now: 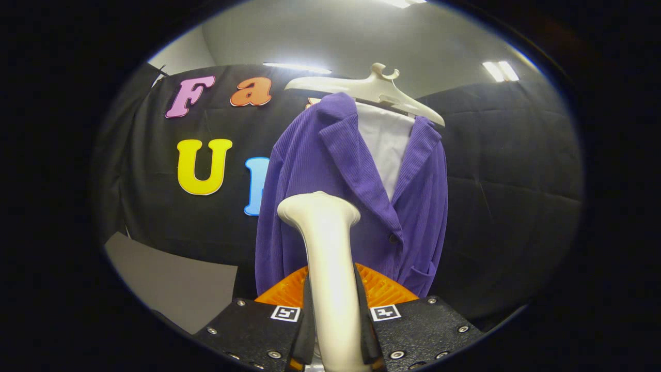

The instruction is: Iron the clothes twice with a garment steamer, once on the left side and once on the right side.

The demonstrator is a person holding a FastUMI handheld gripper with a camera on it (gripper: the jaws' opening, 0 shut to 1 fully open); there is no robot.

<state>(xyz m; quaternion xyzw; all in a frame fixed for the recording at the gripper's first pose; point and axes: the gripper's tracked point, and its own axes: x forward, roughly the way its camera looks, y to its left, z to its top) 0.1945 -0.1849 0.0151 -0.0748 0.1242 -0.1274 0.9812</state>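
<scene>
So, right up close the gripper [334, 330] has its two fingers clamped on the handle of the garment steamer [324, 243], one finger pressed against each side of it, with no gap that I can see. The steamer is a cream-coloured thing that rises up from between the fingers, narrow where it's gripped and flaring out to a rounded head at the top. It leans a bit to the left as it goes up.

Just behind the handle, poking out on both sides of it above the fingers, there's an orange ribbed part [382, 289]. Can't really tell what it belongs to.

Past that, the steamer's head sits in front of the lower left panel of a purple jacket [310, 170], ribbed like corduroy, with a wide collar and lapels, a dark button near the middle and a patch pocket low on its right panel. Whether the head actually touches the fabric I can't tell. Something white [387, 144] shows in the open neck between the lapels.

The jacket hangs off a pale plastic hanger [369, 88], which tilts down to the right.

Behind all of it is the booth's black cloth wall [511, 170], a grey panel [175, 284] low on the left, and ceiling lights [500, 71] above.
</scene>
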